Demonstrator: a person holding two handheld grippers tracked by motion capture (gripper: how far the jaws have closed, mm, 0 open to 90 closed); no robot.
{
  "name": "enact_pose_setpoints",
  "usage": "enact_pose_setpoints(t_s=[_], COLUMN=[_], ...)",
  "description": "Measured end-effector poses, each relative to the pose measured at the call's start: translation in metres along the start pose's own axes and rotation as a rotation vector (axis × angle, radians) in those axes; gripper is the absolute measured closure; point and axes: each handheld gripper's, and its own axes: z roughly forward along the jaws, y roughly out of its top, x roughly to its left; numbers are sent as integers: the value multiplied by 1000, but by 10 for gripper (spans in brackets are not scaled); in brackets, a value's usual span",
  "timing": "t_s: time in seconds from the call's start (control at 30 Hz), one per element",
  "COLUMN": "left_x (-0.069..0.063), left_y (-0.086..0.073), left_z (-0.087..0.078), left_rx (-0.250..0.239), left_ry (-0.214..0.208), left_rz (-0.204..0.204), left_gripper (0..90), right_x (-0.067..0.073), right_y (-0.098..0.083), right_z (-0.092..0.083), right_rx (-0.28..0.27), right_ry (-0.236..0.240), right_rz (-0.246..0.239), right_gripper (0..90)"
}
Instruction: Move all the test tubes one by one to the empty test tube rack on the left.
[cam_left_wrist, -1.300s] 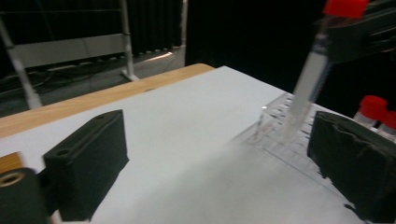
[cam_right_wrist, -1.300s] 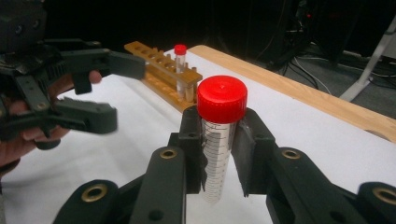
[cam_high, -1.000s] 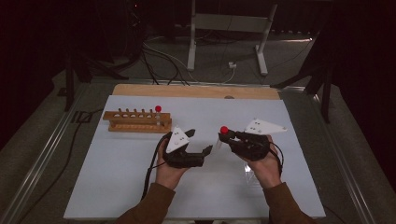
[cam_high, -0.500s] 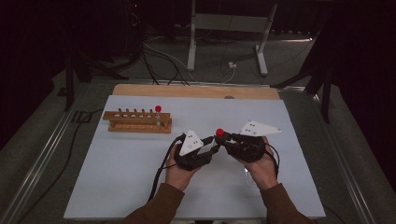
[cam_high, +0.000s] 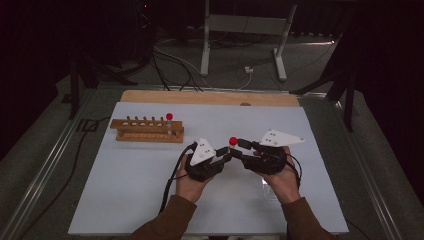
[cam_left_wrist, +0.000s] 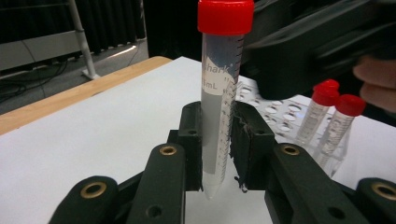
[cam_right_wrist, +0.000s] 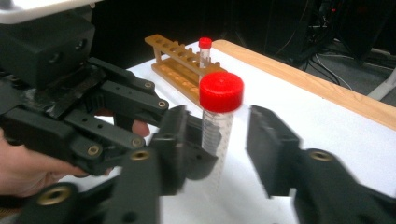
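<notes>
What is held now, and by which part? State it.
The red-capped tube is held upright by the left gripper, clamped on its lower body. The right gripper has just opened off it.

- White worktop (cam_high: 125, 200) with a pale wooden strip (cam_high: 200, 97) along its far edge.
- Grey floor (cam_high: 45, 150) surrounding the table; black cables (cam_high: 165, 60) trailing beyond the far edge.
- Light metal stand legs (cam_high: 205, 45) at rear.
- Dark, unlit backdrop; light falls mainly on the worktop.
</notes>
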Motion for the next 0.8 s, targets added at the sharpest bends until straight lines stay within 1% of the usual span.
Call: enact_pose_setpoints(t_s=[0.13, 0.2, 0.3, 0.37, 0.43, 0.67, 0.8], left_x=[5, 8, 12, 16, 19, 31, 39], left_y=[0, 0, 0, 0, 0, -1, -2], left_z=[-4, -6, -10, -13, -16, -27, -35], left_rx=[-4, -8, -10, -14, -17, -17, -21], left_ry=[14, 21, 31, 37, 46, 73, 91], left_rz=[-10, -16, -20, -28, -33, -43, -58], left_gripper=[759, 759, 760, 760, 760, 760, 761], right_x=[-5, -8, -14, -18, -21, -34, -42], right_y=[0, -1, -2, -3, -3, -8, -11], right_z=[-7, -11, -18, -22, -26, -38, -46], right_rx=[-12, -18, -25, -26, -26, -33, -38], right_ry=[-24, -45, -82, -103, -118, -159, -180], right_rz=[10, 14, 25, 34, 36, 47, 62], right_gripper=[355, 298, 189, 149, 138, 56, 30])
